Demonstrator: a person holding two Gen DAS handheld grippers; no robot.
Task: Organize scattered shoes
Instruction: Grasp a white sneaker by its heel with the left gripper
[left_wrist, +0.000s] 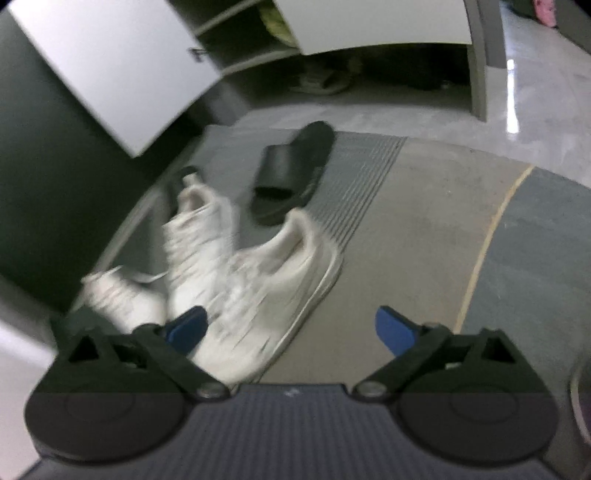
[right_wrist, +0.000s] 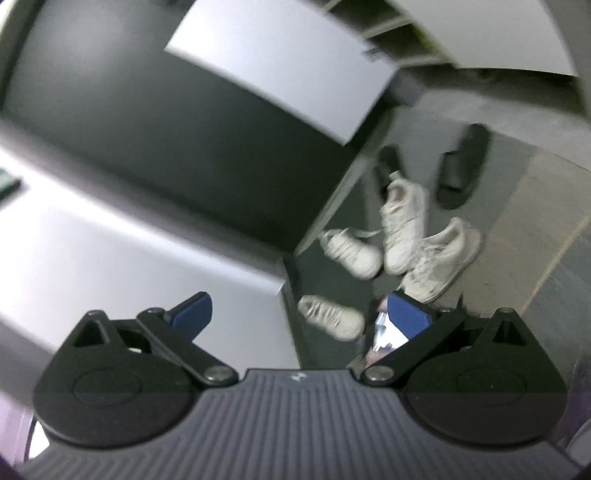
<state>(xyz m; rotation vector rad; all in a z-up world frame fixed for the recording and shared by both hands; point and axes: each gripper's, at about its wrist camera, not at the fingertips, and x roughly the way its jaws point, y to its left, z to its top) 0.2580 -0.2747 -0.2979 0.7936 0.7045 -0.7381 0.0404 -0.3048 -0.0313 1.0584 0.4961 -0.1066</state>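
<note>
L claw (left_wrist: 291, 325) wide, empty | cabinet (left_wrist: 258, 55) shelf: dark shoes (left_wrist: 325, 79)

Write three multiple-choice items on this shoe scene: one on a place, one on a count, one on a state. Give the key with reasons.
1. Where does the black slide lie?
A. On the floor mat beyond the sneakers
B. On a cabinet shelf
C. Between gripper fingers

2. How many white sneakers show in the right wrist view?
A. Two
B. Four
C. Six

3. How is the left gripper?
A. Shut on a sneaker
B. Open
C. Shut on a slide

Key: 1 A, it rests on the mat past the white sneakers. 2 B, four separate white shoes. 3 B, its fingers stand wide apart.
</note>
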